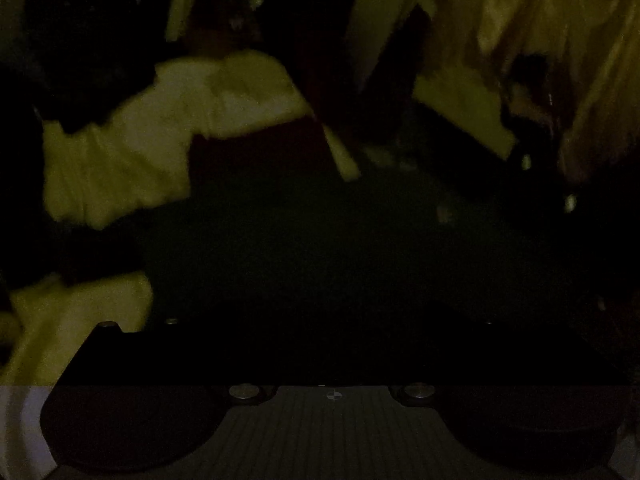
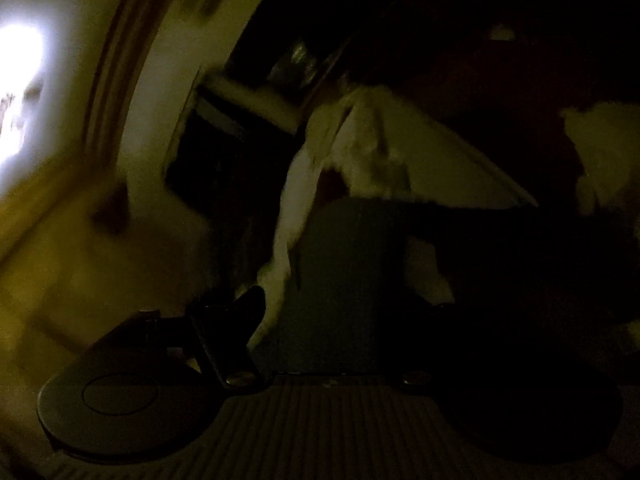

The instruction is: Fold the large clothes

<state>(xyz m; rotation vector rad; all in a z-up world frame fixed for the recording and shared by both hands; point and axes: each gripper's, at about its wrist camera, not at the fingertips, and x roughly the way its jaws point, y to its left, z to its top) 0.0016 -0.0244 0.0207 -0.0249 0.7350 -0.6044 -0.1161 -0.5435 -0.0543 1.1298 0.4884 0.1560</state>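
Note:
Both views are very dark and blurred. In the left wrist view a large dark garment (image 1: 320, 248) fills the middle, right in front of my left gripper, whose fingers are lost in the dark. Pale cloth (image 1: 132, 148) lies to its left. In the right wrist view a dark cloth (image 2: 348, 280) hangs straight ahead of my right gripper (image 2: 340, 320), with pale cloth (image 2: 360, 152) above it. One black finger (image 2: 232, 336) shows at the left. I cannot tell whether the cloth is pinched.
A bright window or light (image 2: 20, 92) glows at the far left of the right wrist view, beside a pale wall (image 2: 152, 80). Yellowish drapes or cloth (image 1: 540, 20) hang at the upper right of the left wrist view.

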